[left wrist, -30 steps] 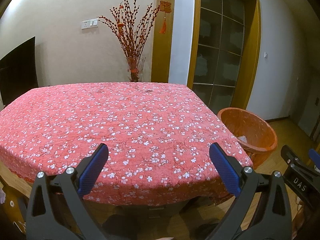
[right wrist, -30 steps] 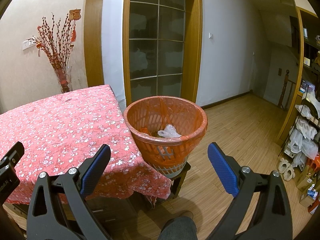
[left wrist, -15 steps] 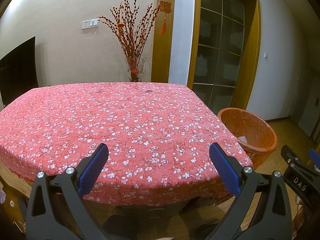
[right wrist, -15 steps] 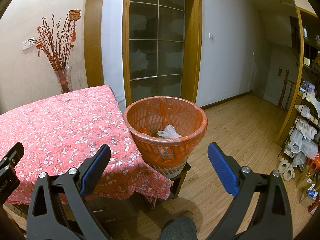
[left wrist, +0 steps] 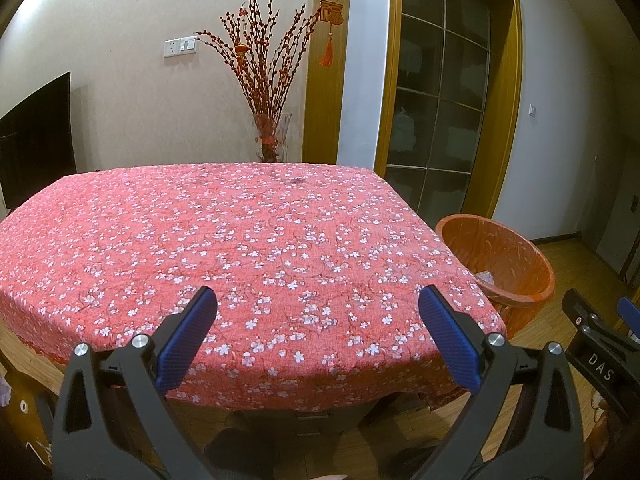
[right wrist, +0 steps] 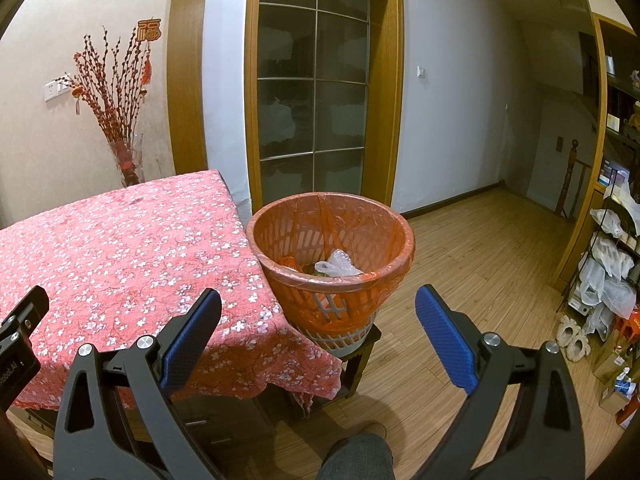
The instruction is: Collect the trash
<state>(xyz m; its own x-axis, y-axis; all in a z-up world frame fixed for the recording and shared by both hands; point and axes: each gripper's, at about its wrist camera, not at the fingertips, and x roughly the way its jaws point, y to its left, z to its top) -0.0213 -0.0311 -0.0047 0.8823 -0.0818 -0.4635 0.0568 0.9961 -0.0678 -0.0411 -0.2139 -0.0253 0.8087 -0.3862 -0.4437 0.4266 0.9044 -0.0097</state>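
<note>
An orange-lined waste basket (right wrist: 332, 236) stands on a low stool at the table's right corner; it also shows in the left wrist view (left wrist: 500, 260). Crumpled clear plastic (right wrist: 336, 266) and other trash lie inside it. The table with its red flowered cloth (left wrist: 224, 248) carries no loose trash that I can see. My left gripper (left wrist: 318, 308) is open and empty above the table's near edge. My right gripper (right wrist: 318, 308) is open and empty, a little in front of the basket.
A glass vase of red branches (left wrist: 272, 136) stands behind the table by the wall. A glass door (right wrist: 312, 96) is behind the basket. A rack with bags and boxes (right wrist: 612, 280) stands at the far right on the wooden floor. My knee (right wrist: 356, 456) shows below.
</note>
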